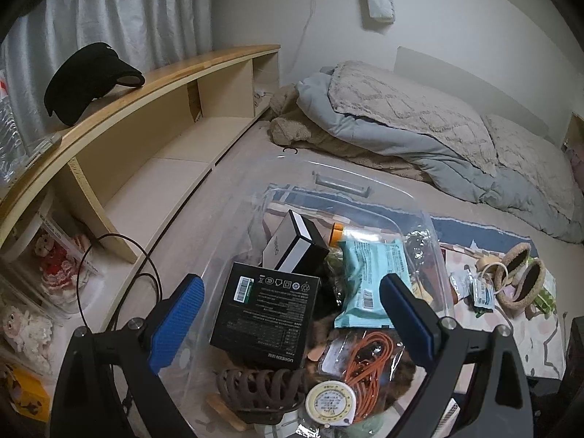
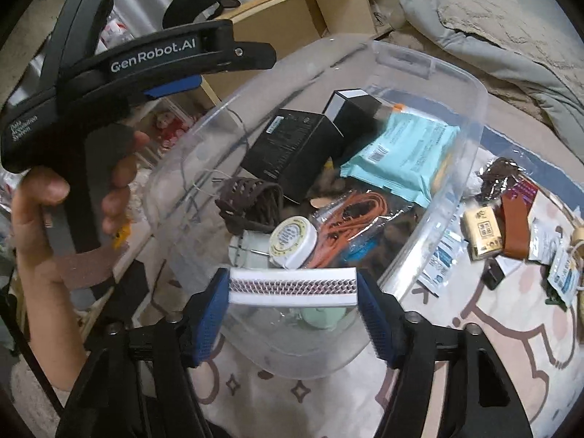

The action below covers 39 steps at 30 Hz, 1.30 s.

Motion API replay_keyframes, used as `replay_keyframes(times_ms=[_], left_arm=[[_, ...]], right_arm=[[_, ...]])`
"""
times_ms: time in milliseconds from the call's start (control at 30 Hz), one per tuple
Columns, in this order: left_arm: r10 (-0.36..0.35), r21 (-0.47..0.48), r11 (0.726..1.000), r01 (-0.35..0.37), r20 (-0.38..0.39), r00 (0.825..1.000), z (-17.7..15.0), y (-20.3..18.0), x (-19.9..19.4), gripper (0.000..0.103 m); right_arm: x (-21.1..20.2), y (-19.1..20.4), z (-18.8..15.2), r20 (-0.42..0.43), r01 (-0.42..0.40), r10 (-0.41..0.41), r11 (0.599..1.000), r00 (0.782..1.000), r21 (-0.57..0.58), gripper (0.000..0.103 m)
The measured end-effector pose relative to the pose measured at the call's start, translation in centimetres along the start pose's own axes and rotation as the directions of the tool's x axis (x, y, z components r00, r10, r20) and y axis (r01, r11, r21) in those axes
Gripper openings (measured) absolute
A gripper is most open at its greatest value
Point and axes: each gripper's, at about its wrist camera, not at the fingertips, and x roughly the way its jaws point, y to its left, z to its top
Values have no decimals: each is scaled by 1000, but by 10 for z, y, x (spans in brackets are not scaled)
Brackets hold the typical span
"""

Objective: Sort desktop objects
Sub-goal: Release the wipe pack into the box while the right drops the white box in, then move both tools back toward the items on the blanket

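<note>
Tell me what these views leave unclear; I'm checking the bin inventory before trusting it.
- Right wrist view: whether the right gripper presses the white box or merely flanks it; pad contact is unclear.
- Right wrist view: the pale green item, mostly hidden behind that box.
- Left wrist view: print on the black box, too small to read.
- Both views: the floor of the clear bin, covered by the pile.

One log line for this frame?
left gripper: jaws open, empty, above bin | right gripper: white box between jaws over bin rim, grip unclear
</note>
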Motion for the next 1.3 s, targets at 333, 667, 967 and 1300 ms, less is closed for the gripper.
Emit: replay_keyframes(times_ms=[333,667,967,1300], left_arm=[[3,14,1000,-3,-1,1000,-2,-3,-1,98],[5,23,1000,-5,-4,1000,-3,-7,-2,98],[21,20,1000,-21,1,1000,-3,-6,-11,98],[49,23,999,-49,13,999,-7,-20,-29,98]], right_arm=[[-6,8,-1,19,9,-9,999,1000,-31,92],[-16,9,3,79,32,-27,998,997,-56,92],[-29,14,0,144,77,-61,991,988,-108,77],[-67,2,-8,304,158,-114,980,946,-123,93]])
